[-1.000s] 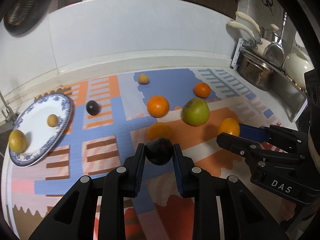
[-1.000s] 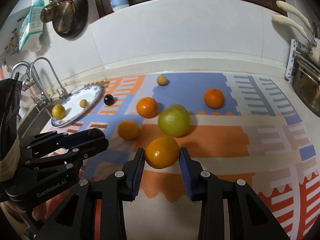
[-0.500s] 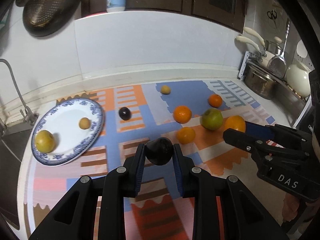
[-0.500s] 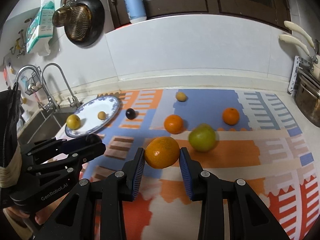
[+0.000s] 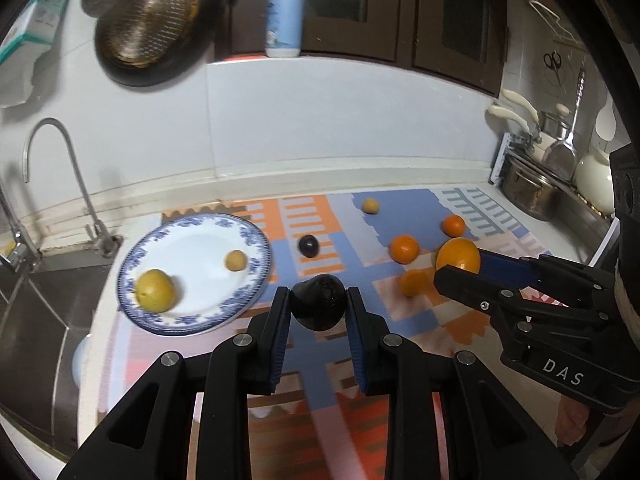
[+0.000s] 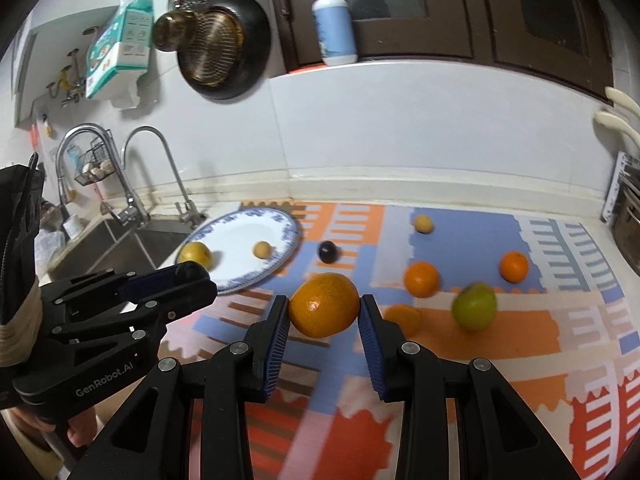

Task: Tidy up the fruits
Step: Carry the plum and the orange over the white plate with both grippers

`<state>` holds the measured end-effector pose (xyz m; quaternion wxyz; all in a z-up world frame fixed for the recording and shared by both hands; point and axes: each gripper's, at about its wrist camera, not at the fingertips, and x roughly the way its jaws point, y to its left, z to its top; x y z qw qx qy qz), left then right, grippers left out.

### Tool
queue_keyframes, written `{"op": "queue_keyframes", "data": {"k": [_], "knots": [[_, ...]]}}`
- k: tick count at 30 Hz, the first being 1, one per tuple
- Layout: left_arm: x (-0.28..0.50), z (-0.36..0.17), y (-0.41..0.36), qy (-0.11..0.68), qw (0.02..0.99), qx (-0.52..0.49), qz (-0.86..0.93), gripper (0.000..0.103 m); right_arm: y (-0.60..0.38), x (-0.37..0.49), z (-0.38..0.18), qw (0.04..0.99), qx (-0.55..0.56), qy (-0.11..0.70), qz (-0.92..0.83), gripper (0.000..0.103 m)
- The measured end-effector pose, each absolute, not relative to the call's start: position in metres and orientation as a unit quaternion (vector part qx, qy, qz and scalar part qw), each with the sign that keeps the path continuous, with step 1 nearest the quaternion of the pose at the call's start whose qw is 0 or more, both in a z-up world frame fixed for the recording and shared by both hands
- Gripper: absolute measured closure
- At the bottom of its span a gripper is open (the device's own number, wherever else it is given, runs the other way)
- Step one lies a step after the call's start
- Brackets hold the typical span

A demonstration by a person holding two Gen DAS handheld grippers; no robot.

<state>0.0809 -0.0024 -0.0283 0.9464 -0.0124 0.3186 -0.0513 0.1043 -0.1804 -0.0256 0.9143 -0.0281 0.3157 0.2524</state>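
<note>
My left gripper [image 5: 319, 304] is shut on a dark fruit [image 5: 319, 300], held in the air over the patterned mat, just right of the blue-rimmed plate [image 5: 248, 236]. On that plate lie a yellow fruit [image 5: 155, 290] and a small tan fruit [image 5: 235, 260]. My right gripper [image 6: 324, 312] is shut on an orange [image 6: 324, 311], also off the mat. In the left wrist view the right gripper [image 5: 460, 264] shows at the right with its orange [image 5: 457, 255]. On the mat lie a dark plum [image 6: 327, 251], several oranges, a green apple [image 6: 474, 306] and a small tan fruit [image 6: 423, 224].
A sink [image 6: 108, 248] with taps [image 6: 132, 168] lies left of the plate. A pan [image 6: 224, 44] hangs on the wall, a pump bottle [image 6: 334, 24] stands on the ledge. Pots and a rack [image 5: 532, 188] crowd the right end of the counter.
Both grippers have risen and drawn back from the mat with their fruits. The view has shifted left, so the plate and sink now show more fully.
</note>
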Motion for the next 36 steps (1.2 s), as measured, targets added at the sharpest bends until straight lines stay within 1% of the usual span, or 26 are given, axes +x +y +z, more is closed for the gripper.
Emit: {"op": "queue_keyframes", "data": {"k": [17, 28, 36], "knots": [[0.081, -0.013, 0.069, 0.295, 0.955, -0.014, -0.002, 0.076, -0.1, 0.115, -0.01, 0.906, -0.038, 0.3, 0.298, 0.067], [0.11, -0.012, 0.102, 0.299, 0.954, -0.014, 0.011, 0.076, -0.058, 0.153, -0.002, 0.897, -0.047, 0.304, 0.316, 0.067], [0.141, -0.019, 0.121, 0.316, 0.948, -0.018, 0.017, 0.076, -0.031, 0.184, -0.005, 0.888, -0.063, 0.317, 0.325, 0.067]]}}
